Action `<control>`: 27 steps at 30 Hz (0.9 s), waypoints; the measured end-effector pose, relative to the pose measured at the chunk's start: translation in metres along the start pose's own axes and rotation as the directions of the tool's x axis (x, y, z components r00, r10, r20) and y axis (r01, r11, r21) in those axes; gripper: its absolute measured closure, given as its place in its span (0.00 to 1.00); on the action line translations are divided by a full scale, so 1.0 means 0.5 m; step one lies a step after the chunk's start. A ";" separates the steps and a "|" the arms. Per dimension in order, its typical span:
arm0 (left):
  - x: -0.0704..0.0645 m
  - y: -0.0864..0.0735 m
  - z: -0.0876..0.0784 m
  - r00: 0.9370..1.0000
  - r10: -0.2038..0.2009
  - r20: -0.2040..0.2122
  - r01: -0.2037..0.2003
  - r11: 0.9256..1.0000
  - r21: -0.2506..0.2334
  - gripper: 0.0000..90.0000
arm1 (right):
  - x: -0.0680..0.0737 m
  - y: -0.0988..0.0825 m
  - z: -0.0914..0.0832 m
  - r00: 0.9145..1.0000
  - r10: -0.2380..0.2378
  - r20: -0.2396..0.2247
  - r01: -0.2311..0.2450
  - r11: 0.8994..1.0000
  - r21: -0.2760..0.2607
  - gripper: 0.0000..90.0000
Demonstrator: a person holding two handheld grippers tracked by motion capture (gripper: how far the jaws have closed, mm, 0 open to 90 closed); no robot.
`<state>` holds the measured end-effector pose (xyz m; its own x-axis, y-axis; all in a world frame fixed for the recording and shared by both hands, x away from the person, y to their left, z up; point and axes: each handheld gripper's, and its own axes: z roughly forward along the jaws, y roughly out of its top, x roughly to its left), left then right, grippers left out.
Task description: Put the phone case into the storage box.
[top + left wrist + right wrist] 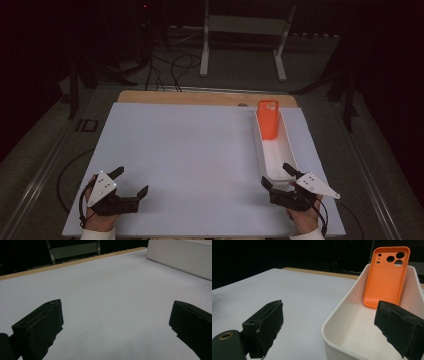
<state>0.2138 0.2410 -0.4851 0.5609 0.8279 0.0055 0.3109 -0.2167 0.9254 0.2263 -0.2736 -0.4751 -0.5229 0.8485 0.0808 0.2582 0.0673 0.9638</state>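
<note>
An orange phone case (268, 119) (386, 277) leans upright against the far end wall of a long white tray (289, 152) (342, 307) on the right of the table. My right gripper (278, 177) (332, 327) stands open at the tray's near end, one jaw outside its left wall and the other over the tray. My left gripper (131, 182) (115, 325) is open near the front left of the white table top (190, 150), with nothing between its jaws. The tray's side (182, 257) shows far off in the left gripper view.
A wooden strip (200, 97) runs along the table's far edge. Beyond it are a white stand (245, 30) and cables (170, 70) on the floor. A wide bare stretch of table lies between the two grippers.
</note>
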 end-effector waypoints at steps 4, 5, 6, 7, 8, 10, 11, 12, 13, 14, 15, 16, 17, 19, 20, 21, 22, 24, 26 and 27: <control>-0.001 -0.001 -0.002 1.000 -0.001 -0.005 0.001 1.000 -0.009 0.00 | 0.002 -0.005 -0.005 1.000 -0.002 0.002 0.002 1.000 -0.006 0.09; -0.002 -0.001 -0.003 1.000 0.001 -0.006 -0.001 1.000 -0.009 0.00 | 0.002 -0.006 -0.007 1.000 -0.003 0.006 0.003 1.000 -0.007 0.09; -0.003 -0.001 -0.003 1.000 0.001 -0.007 -0.001 1.000 -0.011 0.00 | 0.002 -0.007 -0.008 1.000 -0.002 0.004 0.002 1.000 -0.009 0.09; -0.003 -0.001 -0.003 1.000 0.001 -0.007 -0.002 1.000 -0.012 0.00 | 0.002 -0.008 -0.009 1.000 -0.004 0.006 0.004 1.000 -0.009 0.09; -0.004 -0.001 -0.004 1.000 0.002 -0.006 -0.003 1.000 -0.012 0.00 | 0.002 -0.010 -0.011 1.000 -0.006 0.007 0.006 1.000 -0.008 0.09; -0.005 -0.001 -0.004 1.000 0.005 -0.006 -0.005 1.000 -0.011 0.00 | 0.001 -0.013 -0.013 1.000 -0.013 0.009 0.013 1.000 -0.005 0.09; -0.006 -0.001 -0.004 1.000 0.005 -0.005 -0.005 1.000 -0.012 0.00 | 0.001 -0.014 -0.014 1.000 -0.009 0.010 0.009 1.000 -0.007 0.09; -0.006 0.000 -0.004 1.000 0.005 -0.005 -0.006 1.000 -0.012 0.00 | 0.001 -0.015 -0.015 1.000 -0.005 0.009 0.005 1.000 -0.005 0.09; -0.006 0.000 -0.004 1.000 0.006 -0.005 -0.006 1.000 -0.012 0.00 | 0.001 -0.015 -0.016 1.000 -0.006 0.010 0.006 1.000 -0.003 0.09; -0.007 0.000 -0.004 1.000 0.008 -0.006 -0.008 1.000 -0.010 0.00 | 0.002 -0.016 -0.017 1.000 -0.007 0.010 0.007 1.000 -0.002 0.09; -0.007 0.000 -0.004 1.000 0.008 -0.006 -0.008 1.000 -0.012 0.00 | 0.003 -0.016 -0.017 1.000 -0.007 0.007 0.007 1.000 -0.005 0.09; -0.007 0.000 -0.004 1.000 0.006 -0.006 -0.006 1.000 -0.012 0.00 | 0.003 -0.016 -0.017 1.000 -0.011 0.006 0.011 1.000 -0.007 0.09; -0.007 -0.001 -0.004 1.000 0.006 -0.007 -0.006 1.000 -0.011 0.00 | 0.004 -0.017 -0.018 1.000 -0.014 0.007 0.014 1.000 -0.005 0.09; -0.007 -0.001 -0.005 1.000 0.008 -0.008 -0.008 1.000 -0.009 0.00 | 0.003 -0.017 -0.018 1.000 -0.007 0.007 0.007 1.000 -0.003 0.09; -0.008 -0.001 -0.005 1.000 0.008 -0.008 -0.008 1.000 -0.009 0.00 | 0.002 -0.018 -0.018 1.000 -0.008 0.009 0.008 1.000 -0.003 0.09; -0.008 -0.001 -0.004 1.000 0.007 -0.010 -0.007 1.000 -0.008 0.00 | 0.001 -0.018 -0.019 1.000 -0.009 0.008 0.009 1.000 -0.004 0.09; -0.007 -0.001 -0.004 1.000 0.007 -0.012 -0.007 1.000 -0.007 0.00 | 0.001 -0.018 -0.019 1.000 -0.006 0.008 0.006 1.000 -0.005 0.09; -0.007 -0.002 -0.004 1.000 0.005 -0.013 -0.005 1.000 -0.006 0.00 | -0.001 -0.019 -0.018 1.000 -0.005 0.010 0.005 1.000 -0.003 0.09; -0.007 -0.002 -0.004 1.000 0.004 -0.014 -0.004 1.000 -0.003 0.00 | -0.001 -0.019 -0.018 1.000 -0.003 0.010 0.003 1.000 -0.002 0.09; -0.007 -0.002 -0.003 1.000 0.004 -0.014 -0.005 1.000 -0.002 0.00 | -0.002 -0.020 -0.018 1.000 -0.002 0.010 0.002 1.000 -0.001 0.09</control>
<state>0.2101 0.2392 -0.4855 0.5514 0.8341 0.0150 0.3066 -0.2193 0.9262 0.2171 -0.2795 -0.4824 -0.5155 0.8535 0.0763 0.2559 0.0683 0.9643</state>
